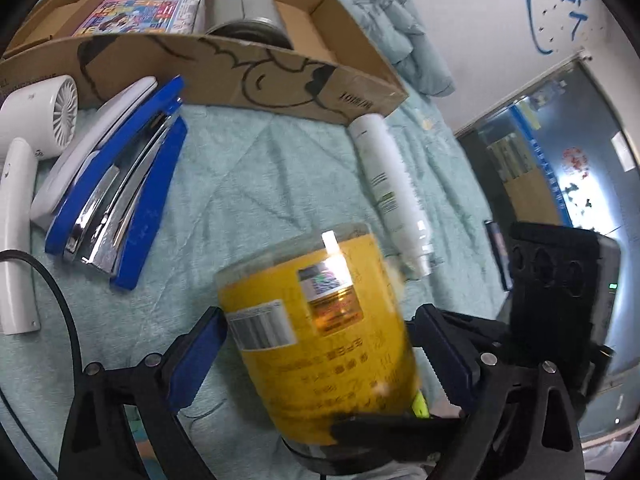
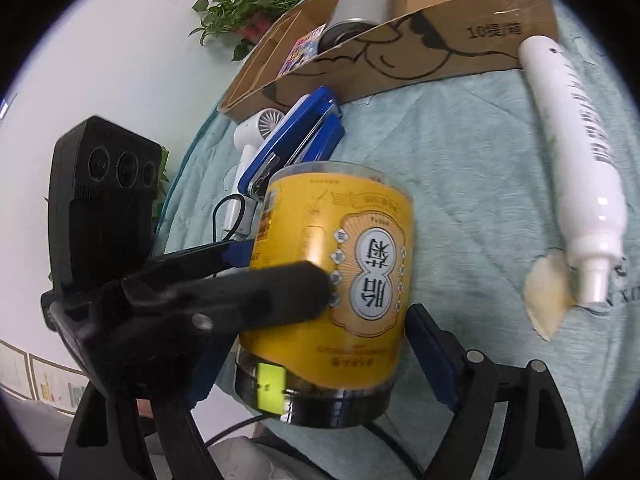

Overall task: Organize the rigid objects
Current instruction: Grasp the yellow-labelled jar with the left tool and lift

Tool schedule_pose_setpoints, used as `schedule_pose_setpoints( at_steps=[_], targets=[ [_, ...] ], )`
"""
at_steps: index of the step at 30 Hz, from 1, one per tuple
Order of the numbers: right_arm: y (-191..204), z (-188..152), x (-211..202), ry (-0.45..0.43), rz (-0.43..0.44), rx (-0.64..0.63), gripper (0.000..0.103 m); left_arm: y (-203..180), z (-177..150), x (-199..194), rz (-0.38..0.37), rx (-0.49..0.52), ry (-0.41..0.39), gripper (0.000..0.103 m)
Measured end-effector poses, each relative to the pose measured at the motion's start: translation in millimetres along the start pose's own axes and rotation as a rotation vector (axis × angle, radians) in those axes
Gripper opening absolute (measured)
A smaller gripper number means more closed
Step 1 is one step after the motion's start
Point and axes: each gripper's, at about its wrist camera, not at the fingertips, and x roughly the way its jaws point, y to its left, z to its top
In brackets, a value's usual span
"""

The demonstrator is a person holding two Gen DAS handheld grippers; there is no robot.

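Two grippers, left gripper (image 1: 320, 360) and right gripper (image 2: 320, 344), are closed around one yellow-labelled clear plastic jar (image 1: 316, 328), best kept level toward the brown cardboard box (image 1: 240, 68) at twelve o'clock.

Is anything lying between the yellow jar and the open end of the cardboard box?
Nothing visible blocks it. Between the yellow jar and the cardboard box lies only bare quilt. The blue stapler lies left of that line, the white spray bottle right. Inside, the metal can leaves the right end free.
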Motion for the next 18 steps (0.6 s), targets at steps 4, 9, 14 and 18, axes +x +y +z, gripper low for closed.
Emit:
schedule_pose_setpoints(
  at_steps=[4, 9, 14, 18],
  targets=[
    [12.6, -0.9, 14.0, 0.007, -0.047, -0.038, 0.088, 7.9, 1.0, 3.0, -0.005, -0.033, 0.012, 0.093],
    [20.9, -4.1, 14.9, -0.029, -0.118, -0.070, 0.088, 10.1, 3.9, -0.7, -0.022, -0.037, -0.001, 0.091],
    [28.7, 1.2, 5.6, -0.071, -0.192, -0.115, 0.087, -8.7, 13.9, -13.2, -0.014, 0.018, -0.054, 0.088],
    [38.3, 14.3, -13.0, -0.135, -0.206, -0.150, 0.087, -22.9, 31.2, -37.0, -0.015, 0.071, -0.124, 0.088]
  ],
)
